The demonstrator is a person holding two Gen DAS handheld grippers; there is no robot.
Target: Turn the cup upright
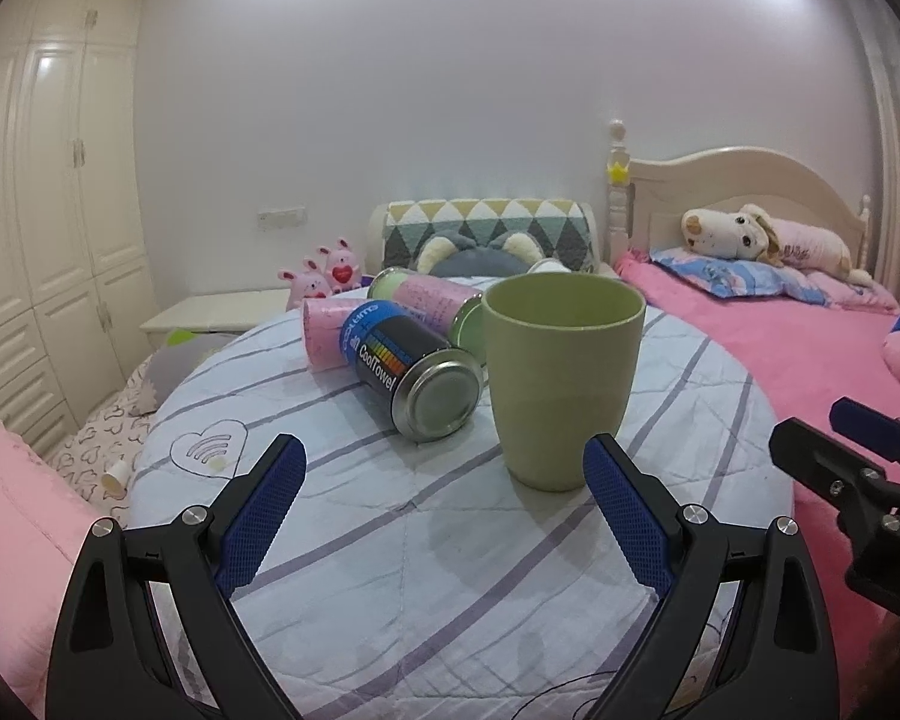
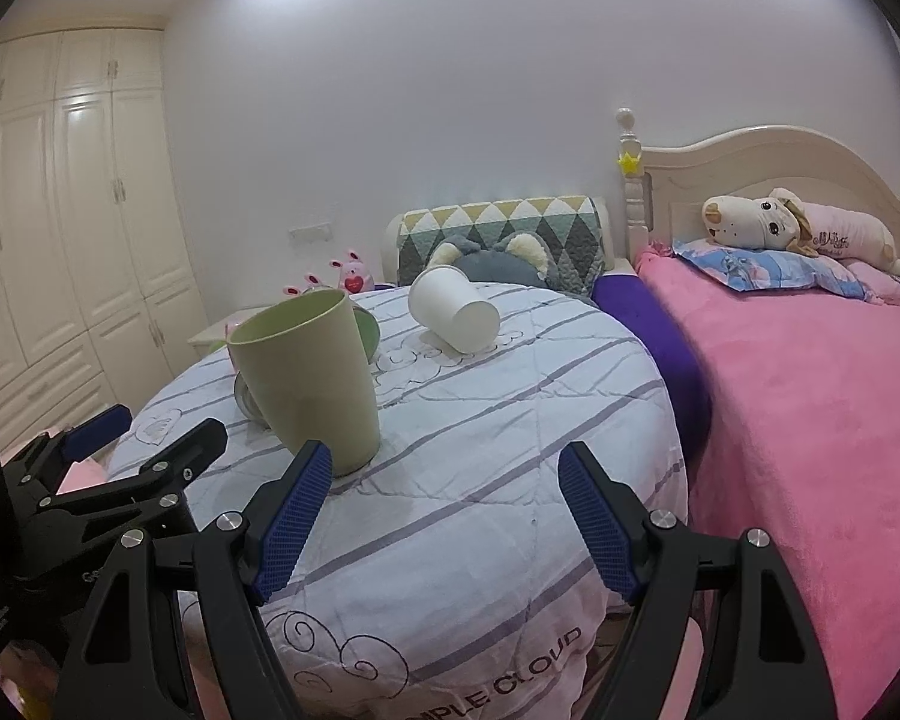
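two open grippers, green cup upright on the round surface

both sets of jaws stand wide apart and hold nothing. the left gripper (image 1: 444, 468) hangs low over the striped cloth (image 1: 426, 552), its right blue pad (image 1: 627, 516) just in front of the base of the green cup (image 1: 561, 378), not touching it as far as the view shows. the right gripper (image 2: 444, 480) is at the same level, with its left blue pad (image 2: 297, 510) near the cup's foot; the cup (image 2: 309, 372) sits left of the gap between the jaws.

the cup stands upright on the surface, mouth up, inside empty. just to its left and behind it lie cans on their sides: a dark can (image 1: 414, 372) lettered "cooltowel", its metal end toward the camera, and a pink can (image 1: 426, 300) with a green end behind it. farther back on the cloth a white paper cup (image 2: 453, 309) lies tipped over, its base toward the right wrist camera.

beyond the surface sit a grey plush cushion (image 2: 498, 267), a patterned headrest (image 2: 504, 228), and pink rabbit toys (image 1: 327, 273). to the right is a bed with a pink blanket (image 2: 810, 396) and a plush dog (image 2: 768, 222); white wardrobes (image 1: 48, 192) line the left wall.
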